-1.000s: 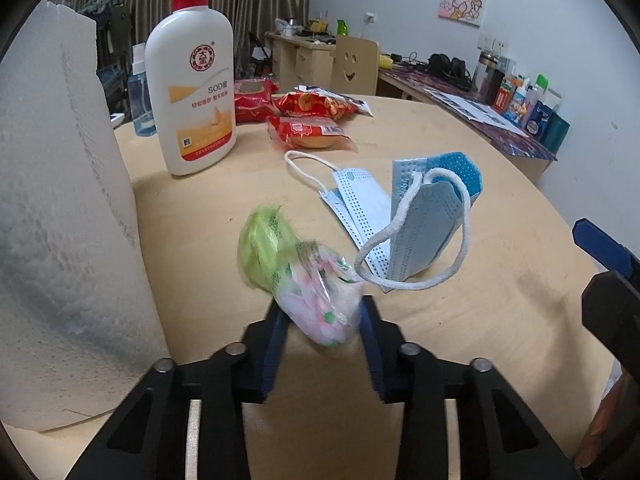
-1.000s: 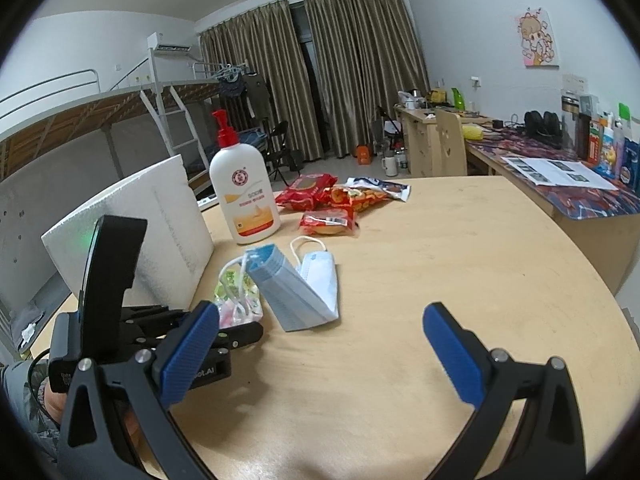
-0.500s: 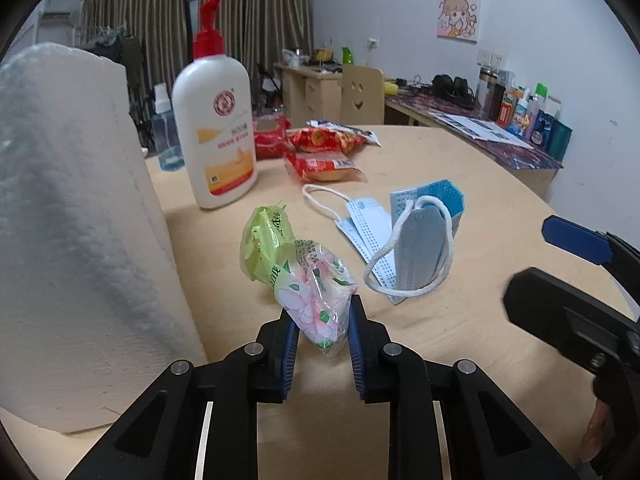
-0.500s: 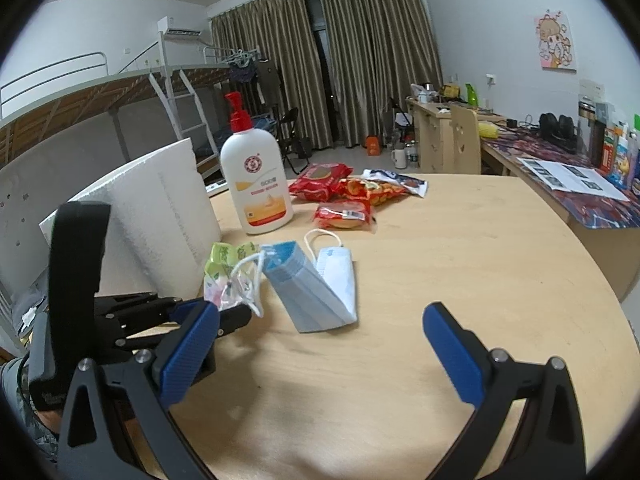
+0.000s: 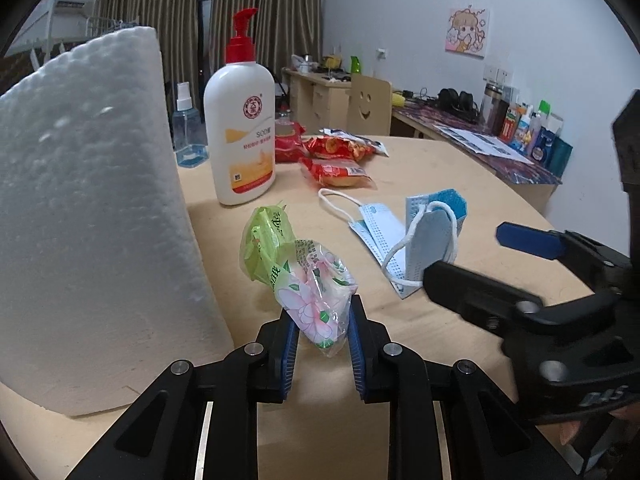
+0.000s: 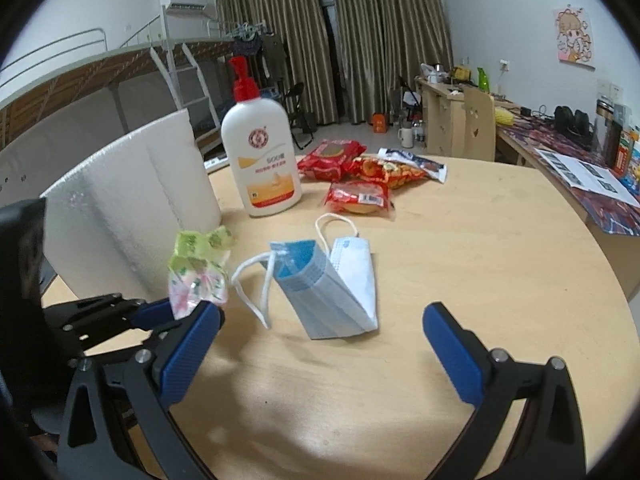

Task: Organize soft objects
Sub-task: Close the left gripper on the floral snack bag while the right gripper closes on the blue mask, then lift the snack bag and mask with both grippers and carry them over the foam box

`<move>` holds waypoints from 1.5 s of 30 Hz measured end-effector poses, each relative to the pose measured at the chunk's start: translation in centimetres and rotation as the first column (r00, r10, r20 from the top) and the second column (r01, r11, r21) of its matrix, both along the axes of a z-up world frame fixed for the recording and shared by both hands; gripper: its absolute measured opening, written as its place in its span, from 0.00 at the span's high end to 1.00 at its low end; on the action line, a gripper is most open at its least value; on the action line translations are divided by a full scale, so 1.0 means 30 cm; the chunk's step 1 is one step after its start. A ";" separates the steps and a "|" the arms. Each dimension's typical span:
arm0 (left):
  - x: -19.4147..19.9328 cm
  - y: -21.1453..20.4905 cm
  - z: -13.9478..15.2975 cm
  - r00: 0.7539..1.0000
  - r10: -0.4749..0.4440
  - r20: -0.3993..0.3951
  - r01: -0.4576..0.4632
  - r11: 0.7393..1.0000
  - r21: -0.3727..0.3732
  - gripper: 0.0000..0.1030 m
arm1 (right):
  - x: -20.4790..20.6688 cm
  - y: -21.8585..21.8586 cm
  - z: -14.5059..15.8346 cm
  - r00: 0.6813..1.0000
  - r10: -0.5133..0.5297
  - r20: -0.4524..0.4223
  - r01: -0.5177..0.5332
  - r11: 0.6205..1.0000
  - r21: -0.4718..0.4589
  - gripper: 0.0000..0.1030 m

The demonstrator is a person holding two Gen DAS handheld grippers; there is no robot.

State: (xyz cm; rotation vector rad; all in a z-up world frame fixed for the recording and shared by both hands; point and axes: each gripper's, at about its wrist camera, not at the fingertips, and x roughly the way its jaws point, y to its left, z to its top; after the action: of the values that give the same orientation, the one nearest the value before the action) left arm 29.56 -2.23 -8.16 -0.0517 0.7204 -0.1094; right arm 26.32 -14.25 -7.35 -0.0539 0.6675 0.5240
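Curtains and a bunk bed back a round wooden desk (image 6: 460,264) crowded with a lotion bottle (image 6: 262,156), red snack packets (image 6: 356,196), a paper towel roll (image 5: 92,220) and the soft things to be sorted. On the left, the hand-held gripper (image 5: 320,344) is clamped on the tail of a floral tissue pack (image 5: 316,304), which trails a green pack (image 5: 266,240) toward 11 o'clock, next to the roll. On the right, the other hand-held gripper (image 6: 320,344) has its jaws wide apart and empty, with the stack of blue face masks (image 6: 324,292) standing at 12 o'clock ahead of it. To do this well, I would keep the left grip firm, since thin wrapper may slip. The right one should straddle the mask stack squarely and close on the folded body rather than the ear loop (image 6: 256,284), which would likely let the masks fan out.
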 end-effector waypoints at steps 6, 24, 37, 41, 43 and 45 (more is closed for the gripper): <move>-0.010 0.017 0.002 1.000 -0.005 -0.002 0.005 1.000 -0.020 0.76 | 0.023 0.031 -0.013 0.999 0.017 -0.031 -0.018 1.000 -0.024 0.00; -0.049 0.048 0.012 1.000 0.000 0.028 0.001 0.999 -0.034 0.76 | 0.063 0.048 -0.055 0.995 0.001 -0.095 -0.009 0.996 -0.087 0.56; -0.085 0.074 0.036 0.998 0.025 0.065 -0.022 0.998 -0.054 0.76 | 0.035 0.014 -0.023 0.996 0.037 -0.076 -0.037 0.999 -0.005 0.91; -0.093 0.076 0.036 0.997 0.022 0.069 -0.019 0.999 -0.049 0.76 | -0.002 -0.007 0.018 0.999 0.025 -0.034 -0.024 1.000 0.013 0.91; -0.093 0.071 0.037 0.997 0.016 0.069 -0.013 0.999 -0.048 0.76 | -0.021 -0.021 0.043 1.000 0.021 -0.013 -0.021 1.000 0.022 0.91; -0.097 0.071 0.041 0.998 0.008 0.070 -0.004 0.999 -0.050 0.76 | -0.039 -0.034 0.063 1.000 0.012 0.005 -0.012 1.000 0.028 0.91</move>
State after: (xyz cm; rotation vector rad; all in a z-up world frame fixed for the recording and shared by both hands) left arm 26.66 -0.12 -6.92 -0.0968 0.6472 -0.1228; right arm 25.15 -15.27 -5.45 -0.0329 0.6549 0.5445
